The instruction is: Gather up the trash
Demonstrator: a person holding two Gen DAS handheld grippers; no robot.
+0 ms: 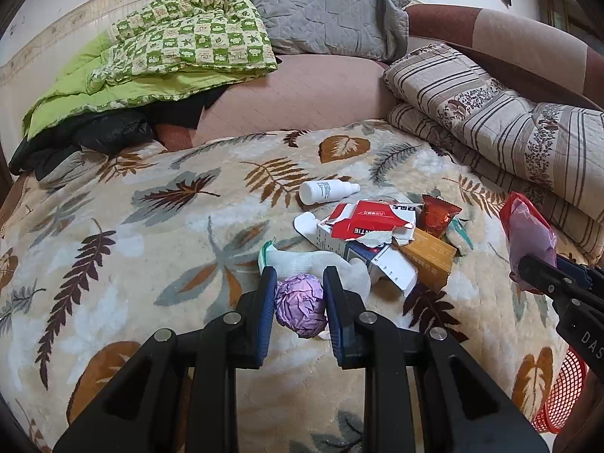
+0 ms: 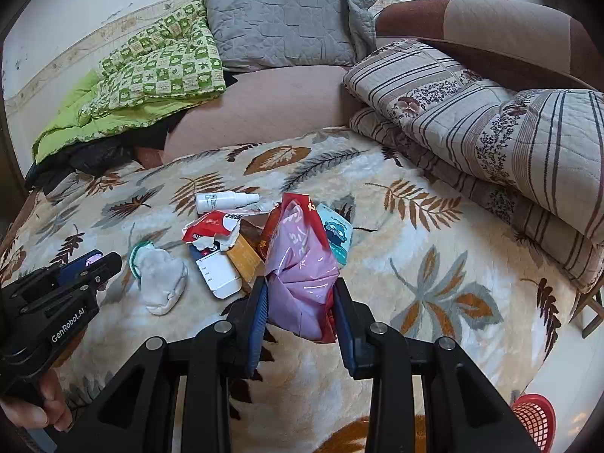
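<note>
Showing only rightward: cartoon packet (image 2: 337,234)

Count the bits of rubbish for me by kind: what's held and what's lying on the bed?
Held in the fingers: 2, a purple paper ball and a plastic bag.
Bottles: 1, white.
Boxes: 3, a torn red one, a white one, an orange one.
Wrappers: 2, brown and teal.
White cloth: 1.
Total: 9.

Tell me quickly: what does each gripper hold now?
Left gripper: shut on crumpled purple paper ball.
Right gripper: shut on crinkled pink-and-red plastic bag.
</note>
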